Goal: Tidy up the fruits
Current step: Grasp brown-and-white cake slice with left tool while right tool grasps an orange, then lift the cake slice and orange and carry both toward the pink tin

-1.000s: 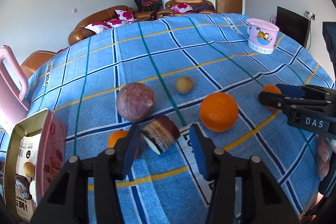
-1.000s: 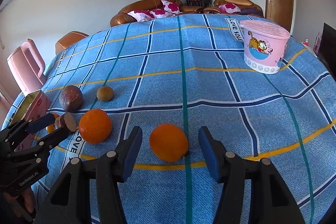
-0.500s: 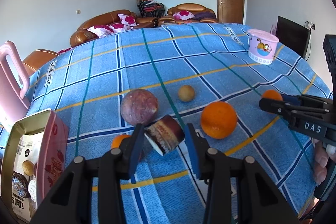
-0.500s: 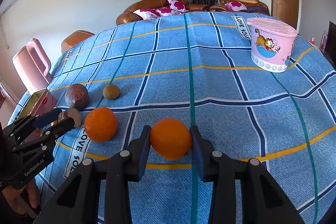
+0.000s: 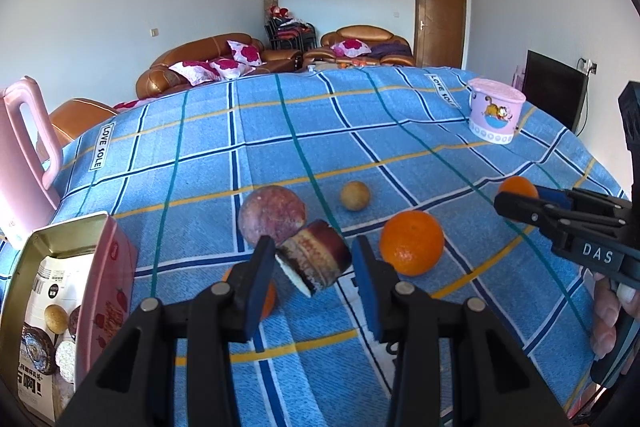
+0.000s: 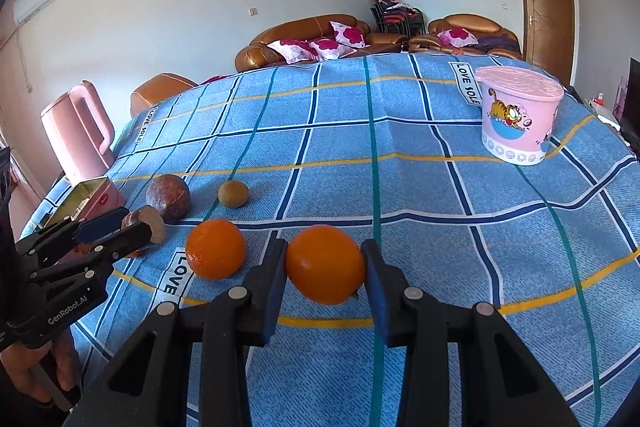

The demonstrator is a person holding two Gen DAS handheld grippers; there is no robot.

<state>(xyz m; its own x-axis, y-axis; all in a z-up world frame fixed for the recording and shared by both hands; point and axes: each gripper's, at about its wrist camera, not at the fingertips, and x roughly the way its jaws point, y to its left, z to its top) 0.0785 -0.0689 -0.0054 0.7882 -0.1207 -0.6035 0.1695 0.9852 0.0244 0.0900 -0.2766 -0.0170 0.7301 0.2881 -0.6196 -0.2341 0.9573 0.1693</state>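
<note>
Both grippers clamped on food above the blue checked tablecloth (image 6: pixel 420 187).
The right gripper (image 6: pixel 325 267), jaws just closed, pinches a round orange (image 6: pixel 325 263); the left gripper (image 5: pixel 314 259), also just closed, holds a brown layered cake piece (image 5: pixel 316 257). Open cloth lies beyond. The open pink tin (image 5: pixel 60 291) at the left edge is cut off.

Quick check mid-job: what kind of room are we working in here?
Most likely a home living room: brown leather sofas with pink floral cushions along the far wall, a wooden door, and a dark television screen beside the table's blue checked cloth.
</note>
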